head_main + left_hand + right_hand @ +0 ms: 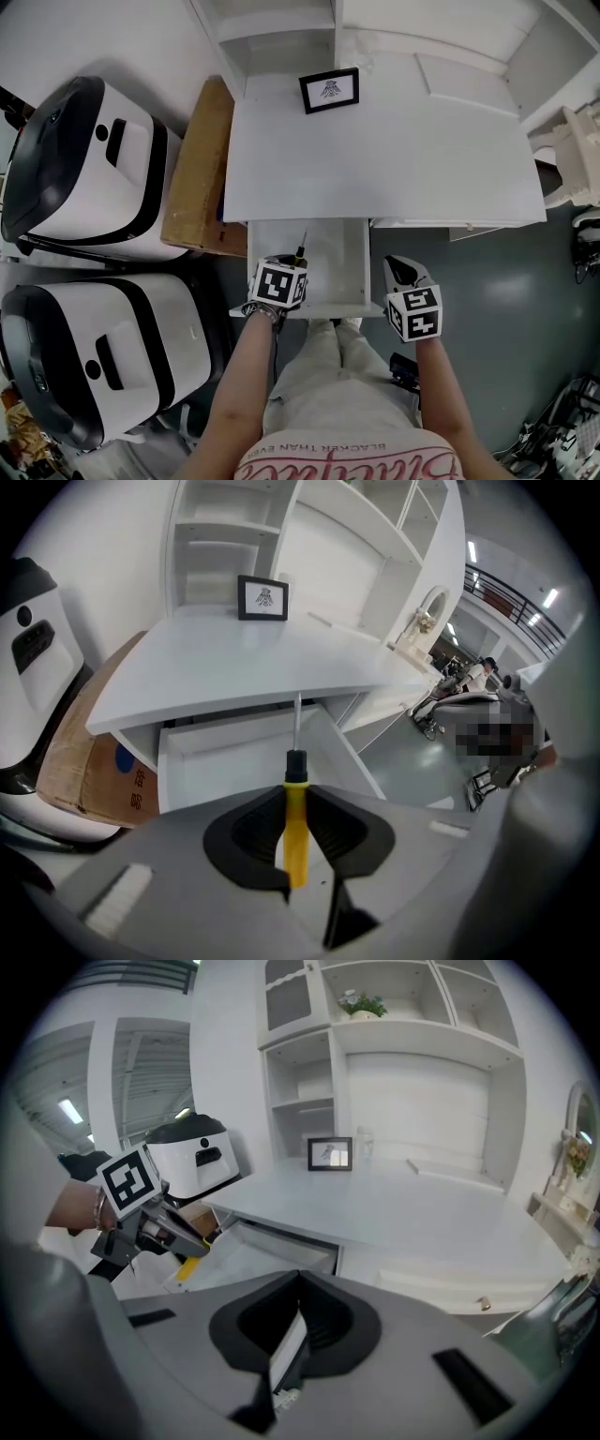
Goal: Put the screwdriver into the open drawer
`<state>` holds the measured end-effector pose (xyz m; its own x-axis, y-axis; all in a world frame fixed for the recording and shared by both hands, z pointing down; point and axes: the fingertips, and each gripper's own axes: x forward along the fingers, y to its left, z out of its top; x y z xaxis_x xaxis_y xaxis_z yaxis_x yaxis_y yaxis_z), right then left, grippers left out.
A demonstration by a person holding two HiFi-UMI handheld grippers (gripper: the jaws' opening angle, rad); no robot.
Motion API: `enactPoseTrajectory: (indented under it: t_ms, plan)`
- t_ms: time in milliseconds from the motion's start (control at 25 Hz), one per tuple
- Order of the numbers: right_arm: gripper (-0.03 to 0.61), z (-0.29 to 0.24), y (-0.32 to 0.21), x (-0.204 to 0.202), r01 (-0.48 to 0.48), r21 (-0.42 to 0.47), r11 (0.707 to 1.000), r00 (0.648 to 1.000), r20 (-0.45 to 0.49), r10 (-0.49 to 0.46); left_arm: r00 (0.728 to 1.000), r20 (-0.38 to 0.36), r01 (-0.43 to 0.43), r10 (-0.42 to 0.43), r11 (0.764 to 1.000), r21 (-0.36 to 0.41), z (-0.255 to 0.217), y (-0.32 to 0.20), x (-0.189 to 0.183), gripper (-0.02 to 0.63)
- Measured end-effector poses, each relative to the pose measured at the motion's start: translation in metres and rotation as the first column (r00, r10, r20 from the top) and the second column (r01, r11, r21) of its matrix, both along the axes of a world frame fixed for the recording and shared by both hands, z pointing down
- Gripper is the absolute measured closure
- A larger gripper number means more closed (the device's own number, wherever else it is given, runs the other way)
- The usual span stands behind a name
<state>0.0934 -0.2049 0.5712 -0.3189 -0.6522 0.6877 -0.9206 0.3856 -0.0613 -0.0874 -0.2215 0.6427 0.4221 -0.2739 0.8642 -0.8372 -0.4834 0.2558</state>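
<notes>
A screwdriver [295,829] with a yellow handle, black collar and thin metal shaft sits between the jaws of my left gripper [295,794], which is shut on the handle. Its shaft points down into the open white drawer [225,757] under the desk top. In the head view the left gripper [278,281] hovers over the drawer's [352,258] front left corner, and the screwdriver tip [301,244] is over the drawer's inside. My right gripper [405,274] hangs just right of the drawer front. Its jaws [298,1283] stand together with nothing held. The left gripper [159,1227] also shows there.
A white desk [403,159] with a shelf unit behind carries a small framed picture [329,90]. A cardboard box [199,169] leans at the desk's left side. Two large white-and-black machines [84,169] [84,361] stand further left. The person's legs [328,375] are right below the drawer.
</notes>
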Motion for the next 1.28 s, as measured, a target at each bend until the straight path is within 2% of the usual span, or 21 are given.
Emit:
enactPoseTrajectory:
  t_ms: [320,520,1280]
  plan:
    - [0.571,0.014,0.001,0.005,-0.037,-0.033,0.999,0.999,-0.002,0.037,0.996,0.084,-0.025,0.032,0.996,-0.085,0.034,-0.004,-0.003,0.540]
    - [0.571,0.025,0.000,0.007,-0.049,-0.049,0.998,0.999,-0.003,0.049,0.993,0.088,-0.064,0.077,0.988,-0.139,0.062,0.000,0.003,0.540]
    - [0.571,0.053,-0.003,0.010,-0.048,-0.118,0.992,0.999,-0.020,0.046,0.983,0.120,-0.104,0.141,0.957,-0.270,0.132,0.003,0.018,0.538]
